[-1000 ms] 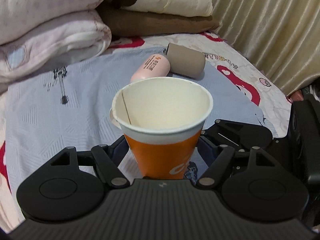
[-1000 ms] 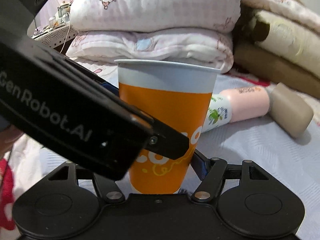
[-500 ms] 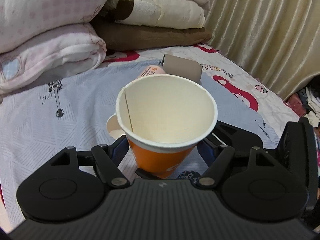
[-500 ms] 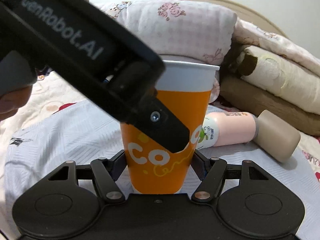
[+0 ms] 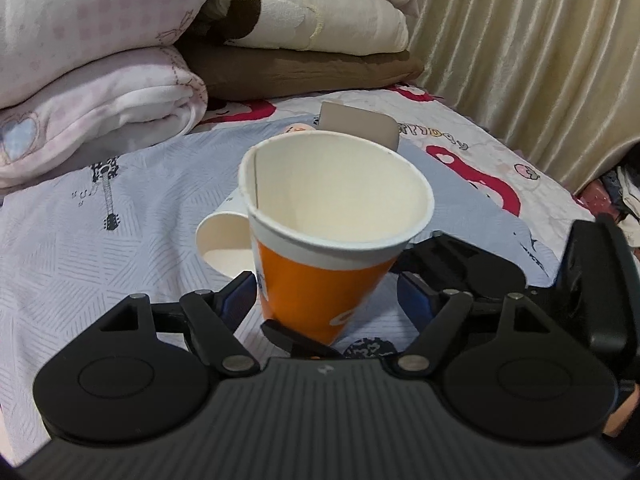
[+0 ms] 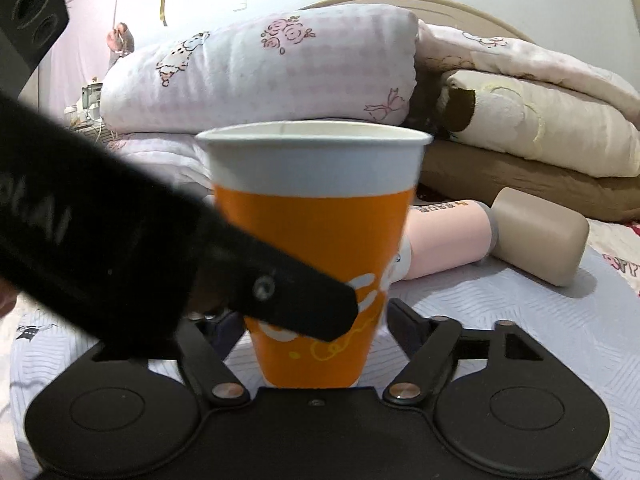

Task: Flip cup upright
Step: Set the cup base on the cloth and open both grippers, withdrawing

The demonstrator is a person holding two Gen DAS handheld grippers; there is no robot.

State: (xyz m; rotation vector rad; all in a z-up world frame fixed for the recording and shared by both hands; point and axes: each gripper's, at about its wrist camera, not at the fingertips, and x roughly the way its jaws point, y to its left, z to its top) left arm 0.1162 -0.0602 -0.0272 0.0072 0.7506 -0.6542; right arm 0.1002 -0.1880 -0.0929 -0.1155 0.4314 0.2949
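Left wrist view, cup: the orange paper cup (image 5: 320, 264) sits at frame centre, mouth up, leaning toward the right of the frame, its paper handle (image 5: 222, 240) sticking out at left.
Left wrist view, left gripper (image 5: 326, 300): its jaws stand spread, blue pads clear of the cup wall on both sides, so it holds nothing.
Left wrist view, background: a pink bottle (image 5: 296, 128) and its tan cap lie behind the rim on the bedsheet (image 5: 100, 240), folded quilts (image 5: 100, 112) at upper left.
Right wrist view, cup: the cup (image 6: 316, 240) fills the centre, rim level, base hidden behind the gripper body.
Right wrist view, right gripper (image 6: 316, 320): jaws parted either side of the cup base; contact cannot be told, though a gap shows at right.
Right wrist view, obstruction: the left gripper's finger (image 6: 304, 304) crosses the cup's lower front from the left.
Step in hand, judged: releasing the righted cup.
Doing it well: back both tools straight away, slowly, without brushing the light cup or its handle on the soft sheet.
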